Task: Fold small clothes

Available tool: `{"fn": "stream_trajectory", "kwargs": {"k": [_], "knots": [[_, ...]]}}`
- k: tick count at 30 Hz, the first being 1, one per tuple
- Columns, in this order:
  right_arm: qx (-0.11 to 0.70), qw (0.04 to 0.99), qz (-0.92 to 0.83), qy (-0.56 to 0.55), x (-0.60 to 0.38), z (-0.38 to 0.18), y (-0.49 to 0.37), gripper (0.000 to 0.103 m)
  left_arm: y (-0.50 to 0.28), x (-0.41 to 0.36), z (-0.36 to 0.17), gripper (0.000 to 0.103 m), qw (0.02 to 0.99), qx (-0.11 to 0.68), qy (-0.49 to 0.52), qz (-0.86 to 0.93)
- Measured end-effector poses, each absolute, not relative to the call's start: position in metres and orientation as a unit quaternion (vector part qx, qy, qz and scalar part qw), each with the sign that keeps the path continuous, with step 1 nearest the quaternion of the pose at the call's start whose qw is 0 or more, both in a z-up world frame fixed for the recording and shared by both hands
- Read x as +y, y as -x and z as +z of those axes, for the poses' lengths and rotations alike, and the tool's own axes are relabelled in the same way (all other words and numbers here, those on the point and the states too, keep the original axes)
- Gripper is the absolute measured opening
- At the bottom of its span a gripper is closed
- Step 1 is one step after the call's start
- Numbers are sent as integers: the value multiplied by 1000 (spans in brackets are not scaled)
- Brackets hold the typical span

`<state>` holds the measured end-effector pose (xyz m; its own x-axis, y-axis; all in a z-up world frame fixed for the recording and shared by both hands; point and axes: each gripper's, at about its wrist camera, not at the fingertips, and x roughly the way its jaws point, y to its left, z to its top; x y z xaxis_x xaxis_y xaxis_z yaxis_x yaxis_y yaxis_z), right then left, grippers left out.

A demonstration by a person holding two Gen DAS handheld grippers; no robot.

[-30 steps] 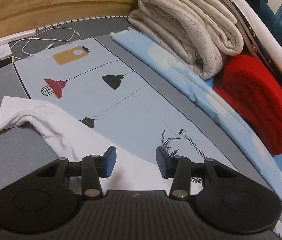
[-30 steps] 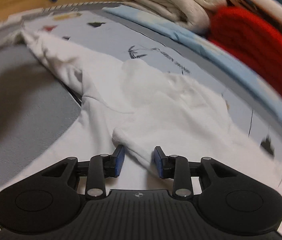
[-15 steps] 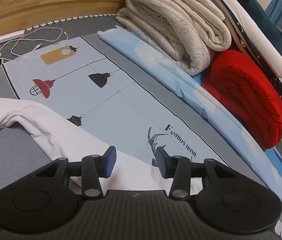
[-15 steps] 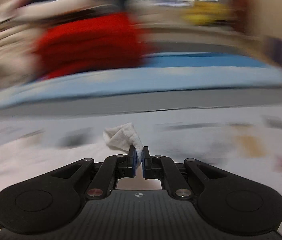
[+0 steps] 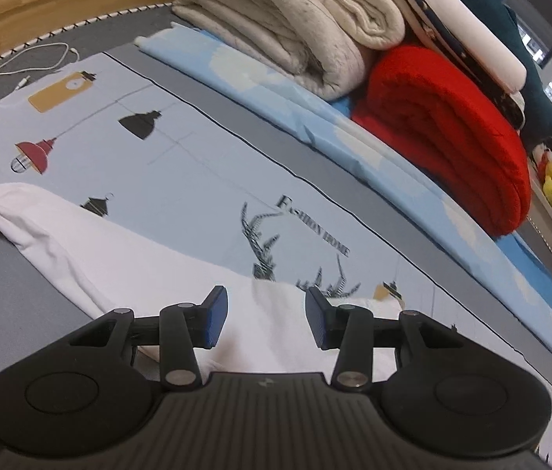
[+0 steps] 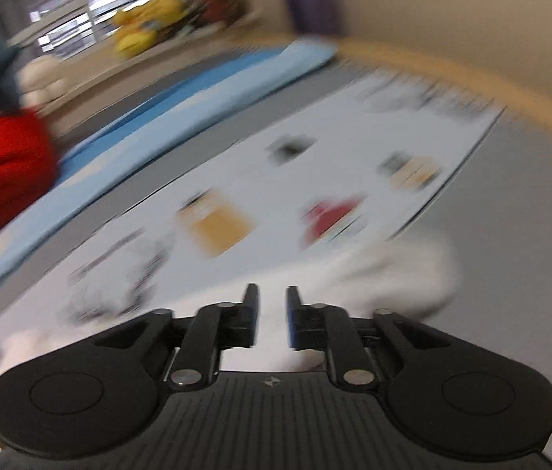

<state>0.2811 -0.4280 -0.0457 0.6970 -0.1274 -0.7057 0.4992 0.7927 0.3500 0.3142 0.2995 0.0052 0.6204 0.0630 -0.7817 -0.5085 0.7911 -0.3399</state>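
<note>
Left tongs [image 5: 265, 319] pitched steeply down over the white garment [image 5: 127, 250], blue pads standing moderately wide with nothing clamped, only cloth lying under the gap. Garment spread flat on the printed pale-blue mat [image 5: 181, 149], stretching from 9 o'clock, where a sleeve bunches on the grey bed, down to 6 o'clock beneath the tongs. Cream blanket [image 5: 295, 19] at 12 o'clock, red blanket [image 5: 448, 129] at 2 o'clock, white cable [image 5: 21, 66] at 10 o'clock. Right tongs [image 6: 272, 315] tilted down, view heavily blurred; jaws opening, a narrow gap showing, white cloth [image 6: 393, 278] below and toward 3 o'clock, no fabric seen pinched between the pads
</note>
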Motion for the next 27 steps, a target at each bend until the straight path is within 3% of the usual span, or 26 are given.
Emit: {"fn": "stream_trajectory", "kwargs": {"k": [3,12,20,27], "knots": [[368,846,-189,-337,-419,-72,-288,31,-317,289,4,54,858,407,270,159],[291,806,-272,-437,-465,-116,-263,29,-333,262,-1,55,869,418,223,144],[210,777,-371,-464,-542,-122,-237,32,-346,242,-6,56,872,425,199,136],[156,812,-293,-480,-558,-115,-240,32,-355,228,-13,58,872,431,190,133]]}}
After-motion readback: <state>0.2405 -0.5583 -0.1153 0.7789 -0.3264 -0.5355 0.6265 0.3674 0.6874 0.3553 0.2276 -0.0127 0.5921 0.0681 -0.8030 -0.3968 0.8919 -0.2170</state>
